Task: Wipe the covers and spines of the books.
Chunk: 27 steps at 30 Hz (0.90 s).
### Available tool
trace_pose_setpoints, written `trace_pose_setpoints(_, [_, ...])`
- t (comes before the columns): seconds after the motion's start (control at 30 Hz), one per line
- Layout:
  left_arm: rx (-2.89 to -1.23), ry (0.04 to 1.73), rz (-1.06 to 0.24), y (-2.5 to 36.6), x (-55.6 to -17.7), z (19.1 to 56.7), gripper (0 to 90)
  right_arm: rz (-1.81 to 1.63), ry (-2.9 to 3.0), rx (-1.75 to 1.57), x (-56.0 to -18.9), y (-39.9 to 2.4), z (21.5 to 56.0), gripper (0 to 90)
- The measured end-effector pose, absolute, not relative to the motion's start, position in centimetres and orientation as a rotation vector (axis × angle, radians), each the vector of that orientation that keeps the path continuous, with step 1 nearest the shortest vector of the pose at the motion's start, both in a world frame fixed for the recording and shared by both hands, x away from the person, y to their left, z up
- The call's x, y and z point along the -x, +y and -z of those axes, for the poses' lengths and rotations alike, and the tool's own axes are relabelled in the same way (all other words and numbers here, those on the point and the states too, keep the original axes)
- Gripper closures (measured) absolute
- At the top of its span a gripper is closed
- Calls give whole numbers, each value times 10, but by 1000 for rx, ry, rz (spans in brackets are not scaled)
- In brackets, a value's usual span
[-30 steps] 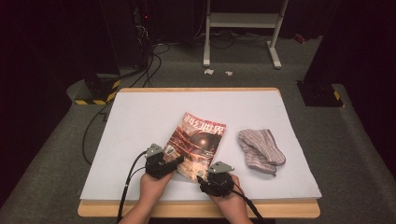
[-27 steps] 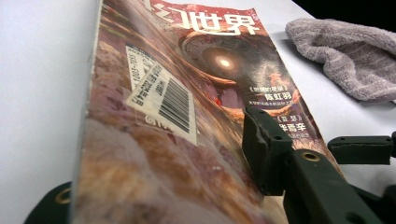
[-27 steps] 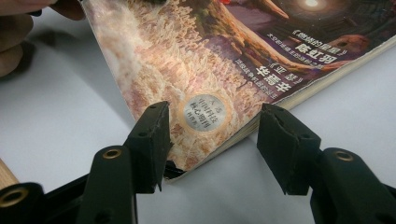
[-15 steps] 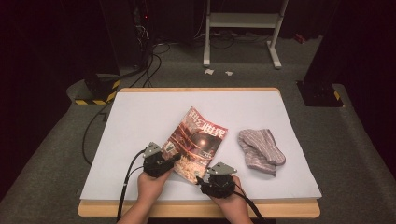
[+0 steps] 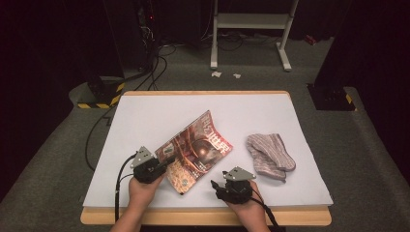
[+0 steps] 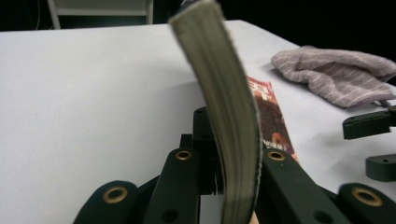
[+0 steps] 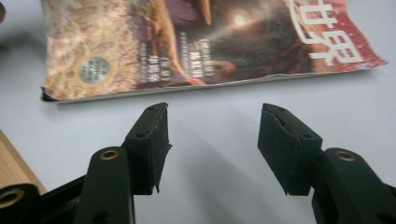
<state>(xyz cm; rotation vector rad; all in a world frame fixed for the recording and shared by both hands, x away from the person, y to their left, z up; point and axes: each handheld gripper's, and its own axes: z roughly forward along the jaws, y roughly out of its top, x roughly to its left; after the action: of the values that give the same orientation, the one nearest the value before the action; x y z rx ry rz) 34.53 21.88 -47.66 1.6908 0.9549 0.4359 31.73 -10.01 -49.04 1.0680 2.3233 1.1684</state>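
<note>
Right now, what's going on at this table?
A person holds a hand-held gripper in each hand. The left hand-held gripper has just closed on the edge of the magazine and tilts that side up off the white table. The right hand-held gripper is open, empty, near the magazine's lower edge. A striped cloth lies to the right.

The high view looks forward and down from above the person's side, taking in the whole white tabletop [image 5: 145, 116] and the dark floor beyond. The left gripper view sits low, just behind its own jaws, facing across the tabletop with the magazine [image 6: 229, 116] edge-on and very near. The right gripper view looks steeply down, close to the surface. All three share the magazine; the high and left views also share the striped cloth [image 5: 268, 155].
</note>
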Motion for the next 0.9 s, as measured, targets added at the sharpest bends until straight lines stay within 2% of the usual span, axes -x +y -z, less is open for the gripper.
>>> trace_pose_setpoints(0.43, [-1760, 821, -516, 232, -326, 479, 834, -1223, 2210, -1150, -327, -134, 473, 386])
trace_pose_setpoints(0.7, [-1779, 864, -522, 238, -326, 489, 832, -1146, 2039, -1259, -345, -181, 452, 260])
trace_pose_setpoints(0.9, [-1771, 833, -524, 239, -325, 489, 833, -989, 2023, -1374, -380, -212, 456, 199])
